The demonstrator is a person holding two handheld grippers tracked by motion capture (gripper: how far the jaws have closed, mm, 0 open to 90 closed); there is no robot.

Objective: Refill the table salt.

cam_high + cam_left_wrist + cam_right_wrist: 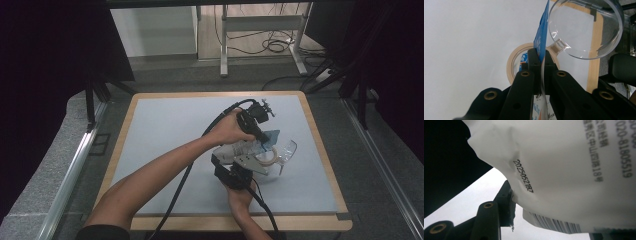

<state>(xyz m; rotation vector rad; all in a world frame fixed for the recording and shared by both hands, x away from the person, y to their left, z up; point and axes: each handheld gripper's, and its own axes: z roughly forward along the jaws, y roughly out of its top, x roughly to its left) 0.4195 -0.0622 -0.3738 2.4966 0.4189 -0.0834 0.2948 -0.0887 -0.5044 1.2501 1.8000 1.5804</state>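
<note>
A white pouch (242, 148) with a blue top edge hangs between both grippers over the middle of the table. My left gripper (263, 136) reaches in from the far side, and in the left gripper view my left gripper (540, 53) is shut on the pouch's blue edge (541, 37). My right gripper (244, 159) comes from the near side. In the right gripper view the pouch (564, 170), with printed text and a barcode, sits between the jaws of my right gripper (551, 217), one jaw pressing its side. A clear cup with a handle (287, 149) (584, 30) and a tape roll (268, 159) (514, 62) lie just beyond.
The grey mat (165, 135) lies on a wood-rimmed table (320, 145), with bare mat to the left and far side. Cables trail from both grippers toward the near edge. A desk frame (260, 30) and floor cables stand behind the table; dark curtains flank it.
</note>
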